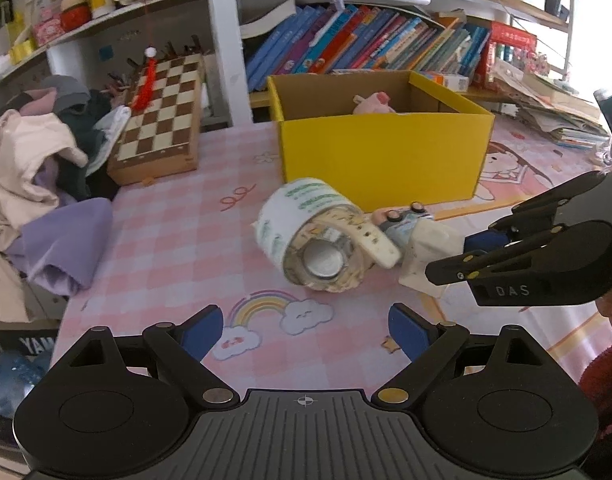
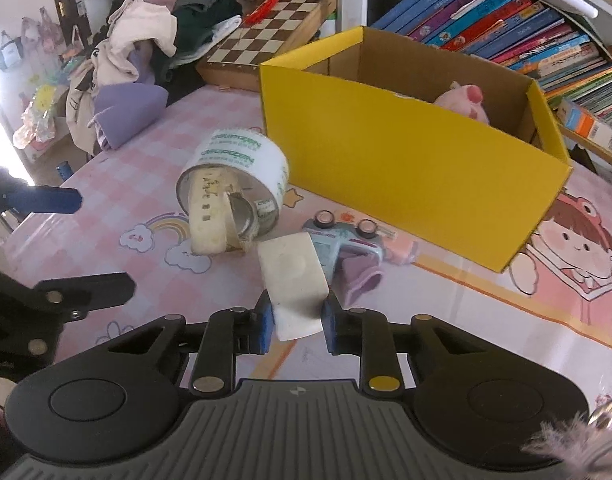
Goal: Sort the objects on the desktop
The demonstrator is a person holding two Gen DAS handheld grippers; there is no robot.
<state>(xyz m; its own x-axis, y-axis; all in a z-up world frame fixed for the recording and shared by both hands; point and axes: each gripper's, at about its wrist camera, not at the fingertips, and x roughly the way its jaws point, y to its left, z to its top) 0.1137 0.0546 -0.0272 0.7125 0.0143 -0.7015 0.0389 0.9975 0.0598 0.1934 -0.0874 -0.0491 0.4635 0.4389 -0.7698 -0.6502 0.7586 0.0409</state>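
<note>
Right gripper (image 2: 295, 326): your blue pads are clamped on the white block (image 2: 291, 280), low over the pink mat (image 2: 446, 312).
Left gripper (image 1: 306, 330): you hold it spread wide, nothing between the pads.
Tape roll (image 1: 312, 234): on its side, cream strap (image 1: 376, 240) draped over it.
Toy car (image 2: 346, 236): flipped, touching the block.
Yellow box (image 1: 382, 156): behind, pink plush (image 1: 374, 104) inside.

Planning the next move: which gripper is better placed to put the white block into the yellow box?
Right: the right gripper already brackets the white block; the left gripper hangs open, empty.
</note>
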